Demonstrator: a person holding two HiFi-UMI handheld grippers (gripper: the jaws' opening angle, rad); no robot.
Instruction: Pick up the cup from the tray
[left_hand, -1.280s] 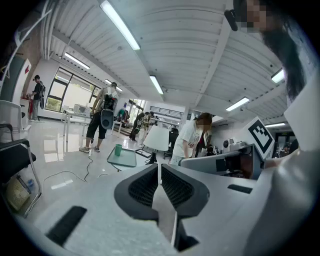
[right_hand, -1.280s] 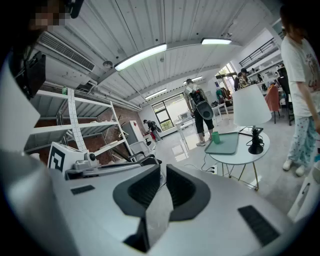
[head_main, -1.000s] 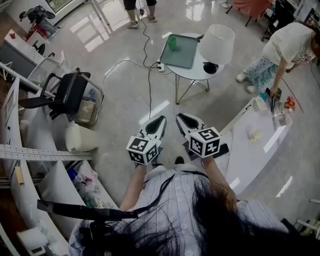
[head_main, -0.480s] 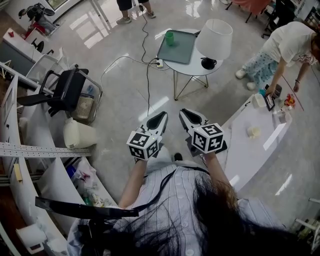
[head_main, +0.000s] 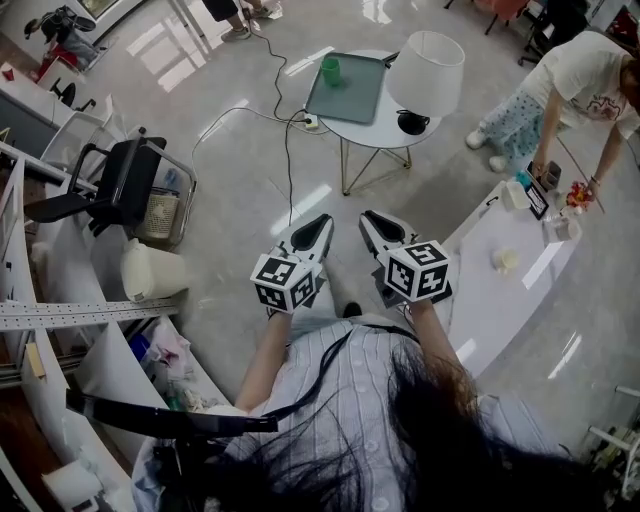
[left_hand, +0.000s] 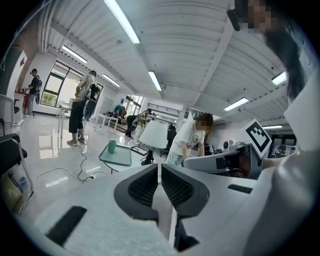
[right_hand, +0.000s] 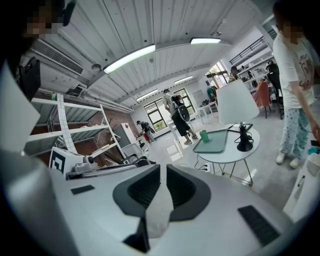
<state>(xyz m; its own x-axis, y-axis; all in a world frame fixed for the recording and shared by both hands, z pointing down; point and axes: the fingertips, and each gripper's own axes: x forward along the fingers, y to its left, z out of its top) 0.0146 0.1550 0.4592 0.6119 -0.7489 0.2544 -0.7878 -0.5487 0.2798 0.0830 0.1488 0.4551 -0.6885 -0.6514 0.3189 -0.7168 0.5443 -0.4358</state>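
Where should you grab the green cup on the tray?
Probably best to grab the green cup around its round side wall, about midway up, with the jaws level. It stands upright in a corner of the tray, so come in over the bare tray on the near side. The lamp crowds the right.

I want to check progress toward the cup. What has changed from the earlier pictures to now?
The left gripper and the right gripper seem to have edged a little forward, toward the round table. Nothing was gripped or let go. Unchanged: both grippers are shut and empty, side by side, and the green cup stands on the tray, far from them.
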